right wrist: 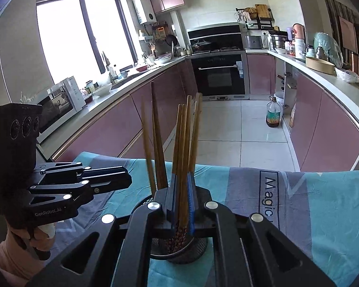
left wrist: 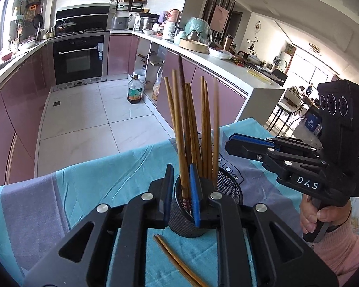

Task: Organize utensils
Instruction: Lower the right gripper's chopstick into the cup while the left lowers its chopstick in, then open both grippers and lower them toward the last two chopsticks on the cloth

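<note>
Both hand-held grippers were over the mesh cup sitting on the blue cloth of the table, toward its far edge.

Left hand-held gripper: jaws slightly apart, straddling the cup rim, one dark chopstick between the pads; contact unclear, looked let go or nearly so.

Right hand-held gripper: jaws almost closed, clenched on a small bunch of chopsticks whose patterned ends were already inside the cup.

Loose pair lay flat on the cloth just in front of the cup, not yet sorted.

Risks, as I judged them:
- cup was light and top-heavy with tall sticks fanned out; a jaw catching the rim on the way out could tip it
- right bunch dropped at a tilt could lever the cup over or spill sticks off the far edge
- two hand-held grippers crowded one small opening; either could knock the standing sticks
- cloth was wrinkled, so the cup base may rock
</note>
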The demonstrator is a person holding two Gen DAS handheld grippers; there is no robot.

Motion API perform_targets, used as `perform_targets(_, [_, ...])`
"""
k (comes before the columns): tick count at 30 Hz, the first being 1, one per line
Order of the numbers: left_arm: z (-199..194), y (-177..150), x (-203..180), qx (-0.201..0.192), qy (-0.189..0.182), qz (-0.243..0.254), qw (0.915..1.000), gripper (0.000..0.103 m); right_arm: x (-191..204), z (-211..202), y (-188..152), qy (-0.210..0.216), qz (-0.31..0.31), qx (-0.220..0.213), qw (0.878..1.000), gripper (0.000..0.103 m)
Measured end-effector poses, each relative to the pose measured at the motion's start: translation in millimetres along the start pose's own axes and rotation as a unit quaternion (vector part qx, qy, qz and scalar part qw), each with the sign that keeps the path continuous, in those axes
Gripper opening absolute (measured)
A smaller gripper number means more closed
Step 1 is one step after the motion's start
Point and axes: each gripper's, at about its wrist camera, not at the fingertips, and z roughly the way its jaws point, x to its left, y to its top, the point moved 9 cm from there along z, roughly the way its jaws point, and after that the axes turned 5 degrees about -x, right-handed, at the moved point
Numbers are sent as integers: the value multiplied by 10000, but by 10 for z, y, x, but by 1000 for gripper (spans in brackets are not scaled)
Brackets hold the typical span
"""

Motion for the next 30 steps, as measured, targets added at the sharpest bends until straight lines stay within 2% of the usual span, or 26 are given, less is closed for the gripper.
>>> perform_targets(3, [-32,-28,34,-87,31,-72,9999,25,-16,-15,-6,-23,58,-50,10000,21])
perform_targets(9, [-163,-128,66,-268,166,-104,9994,32,55,-109,-48,49,50,-138,9999,21])
perform_targets(13, [-332,-213,112,-404,238,-119,9988,37,164,-223,-68,234,14,-219,9995,22])
perform_targets(15, [-410,-260,121,-479,295,-101,9984,44,261,-288,-86,349,-44,-254,9991,23])
perform_targets(18, [-505,-359,149,-508,405,-47,9979,45,426,-382,-169,531,-181,-242,9981,25])
perform_targets(23, [-627,-544,251,-453,517,-159,9975,46,634,-422,-437,711,-354,-29,9968,27])
perform_targets(30, [-671,-921,378,-270,796,-323,9959,47,677,-164,-968,715,-127,606,9955,27])
